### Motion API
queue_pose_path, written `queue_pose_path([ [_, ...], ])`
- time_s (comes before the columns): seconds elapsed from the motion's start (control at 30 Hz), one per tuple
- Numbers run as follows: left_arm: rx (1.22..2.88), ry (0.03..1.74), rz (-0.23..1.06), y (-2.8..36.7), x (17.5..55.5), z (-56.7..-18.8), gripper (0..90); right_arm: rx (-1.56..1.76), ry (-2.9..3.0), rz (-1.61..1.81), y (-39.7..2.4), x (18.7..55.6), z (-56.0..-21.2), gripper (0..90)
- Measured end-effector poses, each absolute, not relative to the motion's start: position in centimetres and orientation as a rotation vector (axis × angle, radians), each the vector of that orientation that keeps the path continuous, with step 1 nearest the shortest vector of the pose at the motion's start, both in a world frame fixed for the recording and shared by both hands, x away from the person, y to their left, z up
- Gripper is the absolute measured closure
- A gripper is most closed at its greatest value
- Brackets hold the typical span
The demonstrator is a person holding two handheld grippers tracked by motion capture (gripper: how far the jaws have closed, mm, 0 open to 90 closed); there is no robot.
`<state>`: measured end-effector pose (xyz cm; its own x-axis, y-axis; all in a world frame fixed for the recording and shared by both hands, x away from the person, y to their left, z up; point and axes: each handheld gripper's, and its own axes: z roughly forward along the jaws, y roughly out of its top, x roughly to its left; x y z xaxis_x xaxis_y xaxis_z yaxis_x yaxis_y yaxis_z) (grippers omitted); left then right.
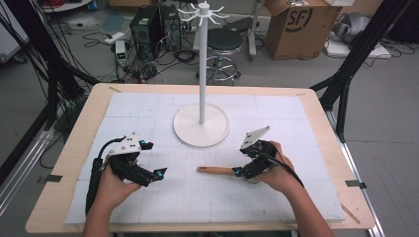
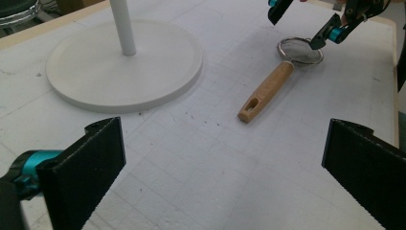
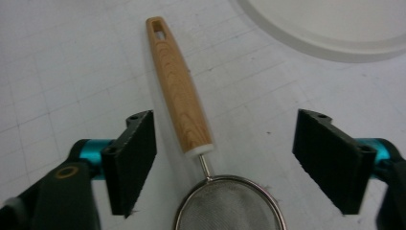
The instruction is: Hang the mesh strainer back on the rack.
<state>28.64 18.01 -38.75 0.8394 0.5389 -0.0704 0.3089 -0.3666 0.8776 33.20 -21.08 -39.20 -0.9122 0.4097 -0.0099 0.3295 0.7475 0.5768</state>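
My right gripper point(image 3: 225, 163) fills the bottom of its own view, jaws spread wide with nothing between the pads. Between them, low in the frame, lies the strainer point(image 3: 191, 139): the mesh bowl at bottom centre, a thin wire neck, then the wooden handle running up and left to its slotted end near the top. Neither jaw touches it; the handle passes closer to the left jaw.

In the high view that gripper point(image 1: 240, 172) sits at lower right of centre, my right hand point(image 1: 276, 173) behind it, and the handle of the strainer point(image 1: 215, 170) pokes out to the left across the white mat point(image 1: 148, 106), flat on the desk point(image 1: 74, 143).

My left gripper point(image 2: 222, 163) is spread too, one jaw at lower left of its view, the other at lower right, bare mat between them. In that view the strainer point(image 2: 273, 81) lies in the upper right, well apart from these jaws, with my right gripper point(image 2: 301, 24) just over its bowl at the top edge.

In the high view the left gripper point(image 1: 153, 175) is at lower left, held in my left hand point(image 1: 111, 187). The rack point(image 1: 201, 74) stands at upper centre, its round base on the mat, its post rising to a ring of hooks. The base point(image 3: 330, 24) curves across the upper right of the right gripper view.
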Motion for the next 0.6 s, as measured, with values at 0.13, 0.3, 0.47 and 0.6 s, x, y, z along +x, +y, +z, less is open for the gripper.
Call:
queue_pose_path([
  [0.13, 1.984, 0.634, 0.275, 18.0, 28.7, -38.9, 1.6, 0.57, 2.854, 0.856, -20.2, 33.6, -39.8, 32.6],
  [0.3, 1.997, 0.637, 0.272, 17.8, 28.7, -39.1, 1.6, 0.561, 2.923, 0.791, -19.5, 33.9, -40.7, 40.0],
  [0.47, 2.002, 0.637, 0.27, 17.6, 28.8, -39.2, 1.6, 0.56, 2.951, 0.763, -19.2, 34.0, -41.2, 44.3],
  [0.6, 2.004, 0.638, 0.272, 17.5, 28.8, -39.2, 1.7, 0.555, 2.977, 0.72, -18.9, 34.2, -41.6, 45.9],
])
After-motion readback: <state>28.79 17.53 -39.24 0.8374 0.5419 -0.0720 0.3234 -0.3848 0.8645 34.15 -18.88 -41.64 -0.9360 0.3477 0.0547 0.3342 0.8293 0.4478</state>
